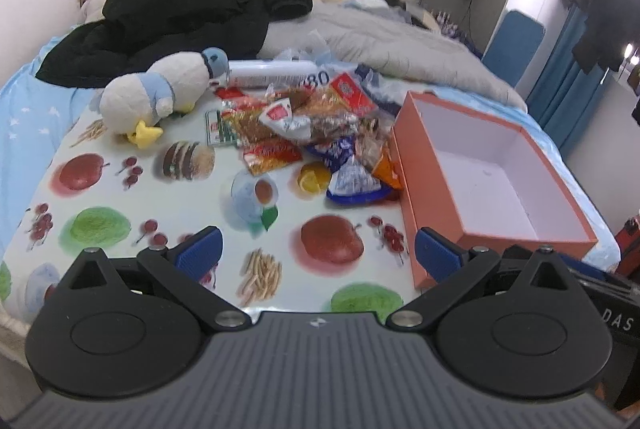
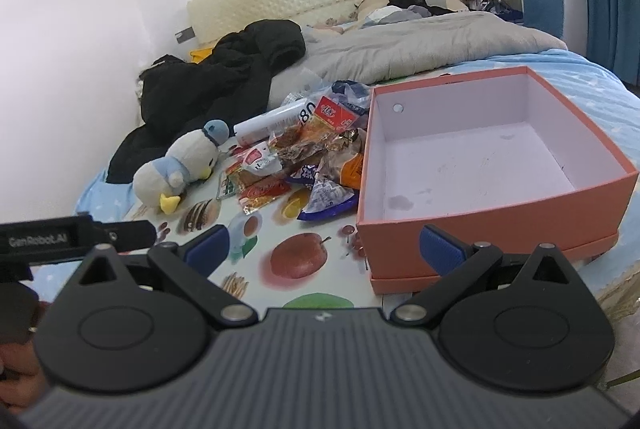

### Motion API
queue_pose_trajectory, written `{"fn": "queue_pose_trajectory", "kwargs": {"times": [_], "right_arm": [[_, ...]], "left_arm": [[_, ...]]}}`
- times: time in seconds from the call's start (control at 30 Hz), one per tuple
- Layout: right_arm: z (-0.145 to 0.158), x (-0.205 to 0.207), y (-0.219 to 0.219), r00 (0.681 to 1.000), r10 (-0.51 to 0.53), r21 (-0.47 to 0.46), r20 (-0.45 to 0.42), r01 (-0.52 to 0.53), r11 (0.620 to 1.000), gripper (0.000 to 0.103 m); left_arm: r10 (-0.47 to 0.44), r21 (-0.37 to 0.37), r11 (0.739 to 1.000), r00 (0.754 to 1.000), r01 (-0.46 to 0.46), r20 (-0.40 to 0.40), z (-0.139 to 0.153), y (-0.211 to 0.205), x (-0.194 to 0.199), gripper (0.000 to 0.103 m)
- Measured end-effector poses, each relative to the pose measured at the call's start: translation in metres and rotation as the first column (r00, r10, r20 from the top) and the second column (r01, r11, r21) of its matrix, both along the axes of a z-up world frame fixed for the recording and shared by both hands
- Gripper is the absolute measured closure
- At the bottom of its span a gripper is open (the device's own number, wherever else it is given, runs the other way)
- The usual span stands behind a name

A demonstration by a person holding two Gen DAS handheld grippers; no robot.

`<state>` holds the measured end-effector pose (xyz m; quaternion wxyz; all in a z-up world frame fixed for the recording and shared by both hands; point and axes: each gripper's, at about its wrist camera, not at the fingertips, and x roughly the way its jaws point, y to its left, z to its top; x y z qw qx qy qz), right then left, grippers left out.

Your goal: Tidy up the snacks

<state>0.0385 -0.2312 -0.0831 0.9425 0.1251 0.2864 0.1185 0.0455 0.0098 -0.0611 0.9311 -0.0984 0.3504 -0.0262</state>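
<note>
Left wrist view: left gripper released, blue pads spread wide, nothing between them, hovering over a fruit-print cloth laid on a bed. Snack pile heaped at 12 o'clock from the gripper, well apart from the fingers: crinkly clear and red packets, a blue-and-white triangular pouch at the pile's near edge, an orange wrapper just beside the box wall. Orange box at 2 o'clock, open-topped, white inside, nothing in it; its near corner just beside the right-hand pad. Plush penguin at 11 o'clock, lying on its side, near the pile. White cylinder can lying flat behind the snacks. Black jacket and grey quilt farther back.

Right wrist view: right gripper likewise released, jaws wide, empty, low over the cloth. Orange box at 1 o'clock, directly ahead of the right-hand pad, seated on its own lid, interior bare save faint stains. Snack pile at 12 o'clock, touching the box's left wall. Plush penguin at 10 o'clock. Other gripper's black body at 9 o'clock, edge of frame.
</note>
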Motion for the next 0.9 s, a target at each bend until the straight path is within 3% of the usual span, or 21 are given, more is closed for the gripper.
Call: {"fn": "queue_pose_trajectory", "kwargs": {"times": [0.17, 0.27, 0.53, 0.73, 0.9], "right_arm": [[-0.010, 0.006, 0.001, 1.000, 0.020, 0.014, 0.001, -0.020, 1.000, 0.009], [-0.013, 0.007, 0.006, 1.000, 0.010, 0.003, 0.027, -0.010, 1.000, 0.026], [-0.029, 0.012, 0.029, 0.992, 0.034, -0.040, 0.124, -0.029, 0.999, 0.026], [-0.037, 0.020, 0.056, 0.976, 0.096, -0.106, 0.198, -0.076, 0.991, 0.025], [-0.045, 0.042, 0.078, 0.967, 0.113, -0.126, 0.227, -0.086, 0.988, 0.026]], "left_arm": [[-0.012, -0.007, 1.000, 1.000, 0.013, 0.027, -0.015, 0.005, 0.014, 0.001], [-0.014, -0.028, 1.000, 0.999, 0.015, 0.031, -0.023, 0.011, 0.025, 0.001], [0.003, -0.084, 0.996, 1.000, -0.003, 0.011, -0.046, 0.036, 0.068, 0.004], [-0.014, 0.008, 1.000, 0.998, 0.013, 0.058, -0.054, 0.039, 0.103, 0.007], [-0.026, -0.040, 0.999, 0.998, 0.028, 0.053, -0.063, 0.043, 0.143, 0.010]]}}
